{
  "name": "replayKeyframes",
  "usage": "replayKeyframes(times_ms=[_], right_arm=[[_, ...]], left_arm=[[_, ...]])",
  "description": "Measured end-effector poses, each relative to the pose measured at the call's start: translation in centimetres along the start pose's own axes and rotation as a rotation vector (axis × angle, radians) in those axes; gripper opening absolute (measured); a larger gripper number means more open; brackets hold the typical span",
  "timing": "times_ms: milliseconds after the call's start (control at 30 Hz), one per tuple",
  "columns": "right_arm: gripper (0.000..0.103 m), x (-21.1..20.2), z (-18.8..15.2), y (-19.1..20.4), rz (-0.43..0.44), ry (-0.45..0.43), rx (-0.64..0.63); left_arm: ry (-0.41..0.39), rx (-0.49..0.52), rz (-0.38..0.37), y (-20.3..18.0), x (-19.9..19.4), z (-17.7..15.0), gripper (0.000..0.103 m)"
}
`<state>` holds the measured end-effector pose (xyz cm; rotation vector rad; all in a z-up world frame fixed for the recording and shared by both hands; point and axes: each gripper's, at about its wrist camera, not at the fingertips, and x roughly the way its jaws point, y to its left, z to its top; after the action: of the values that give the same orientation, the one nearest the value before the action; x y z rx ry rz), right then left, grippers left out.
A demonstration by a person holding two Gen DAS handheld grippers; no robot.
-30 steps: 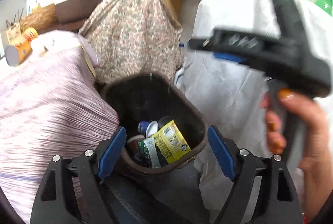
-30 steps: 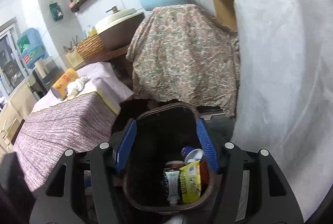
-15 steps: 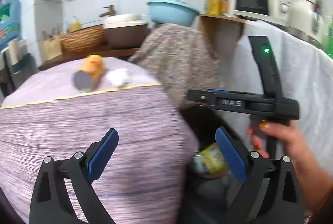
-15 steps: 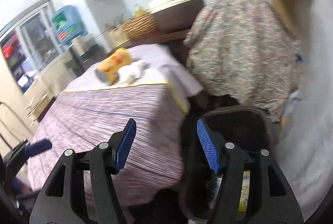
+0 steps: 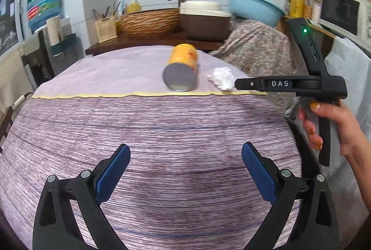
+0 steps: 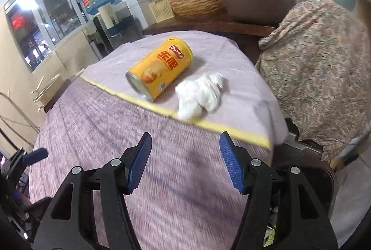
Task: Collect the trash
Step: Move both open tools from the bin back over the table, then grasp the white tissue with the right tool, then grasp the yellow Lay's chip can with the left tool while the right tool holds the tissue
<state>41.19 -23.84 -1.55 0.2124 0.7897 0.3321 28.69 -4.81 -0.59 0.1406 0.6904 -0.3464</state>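
Both grippers have swung up from the bin to the table since a second ago. Left wrist view: left gripper spread wide, holding nothing, over ribbed purple tablecloth with a yellow stripe. Yellow chip can lies on its side, metal end toward camera; crumpled white tissue just beside it. Right gripper body reads "DAS". Right wrist view: right gripper spread, empty. Can reads "Lay's"; tissue near it; trash bin rim at right edge.
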Motion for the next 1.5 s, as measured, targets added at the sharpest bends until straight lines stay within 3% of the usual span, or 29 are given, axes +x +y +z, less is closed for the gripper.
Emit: replayKeyframes(times_ms=[100, 200, 400, 433, 500, 533, 733, 833, 1133, 1467, 1500], right_arm=[[0.062, 2.5, 2.1, 0.2, -0.023, 0.025, 0.004], [0.071, 4.3, 3.5, 0.2, -0.075, 0.032, 0.016], [0.070, 7.7, 5.3, -0.1, -0.120, 0.089, 0.022], [0.068, 8.0, 5.3, -0.1, -0.131, 0.094, 0.022], [0.049, 8.3, 5.3, 0.0, -0.152, 0.093, 0.001], [0.047, 8.2, 5.3, 0.1, -0.149, 0.089, -0.021], [0.041, 5.3, 4.7, 0.5, -0.146, -0.004, -0.090], [0.041, 3.2, 3.8, 0.8, -0.123, -0.037, -0.117], [0.042, -2.4, 0.4, 1.8, -0.057, -0.093, -0.161], [0.042, -5.8, -2.5, 0.4, -0.055, -0.114, -0.139], [0.042, -5.9, -2.8, 0.1, -0.053, -0.113, -0.131]], left_arm=[[0.013, 0.000, 0.031, 1.5, 0.6, 0.6, 0.095], [0.028, -0.020, 0.031, 2.9, 1.2, 1.6, 0.096], [0.051, -0.074, 0.028, 5.0, 3.1, 4.0, 0.096], [0.058, -0.079, 0.029, 5.2, 3.5, 4.4, 0.096], [0.068, -0.079, 0.031, 5.4, 4.2, 5.1, 0.096], [0.070, -0.080, 0.035, 5.6, 4.6, 5.6, 0.096], [0.111, -0.111, -0.048, 5.8, 7.4, 8.8, 0.097], [0.163, -0.055, -0.070, 4.4, 9.5, 10.8, 0.097], [0.293, 0.045, -0.013, 1.8, 15.7, 15.0, 0.097], [0.381, 0.069, 0.052, 0.5, 21.4, 16.4, 0.097], [0.391, 0.076, 0.060, 0.4, 21.9, 16.4, 0.092]])
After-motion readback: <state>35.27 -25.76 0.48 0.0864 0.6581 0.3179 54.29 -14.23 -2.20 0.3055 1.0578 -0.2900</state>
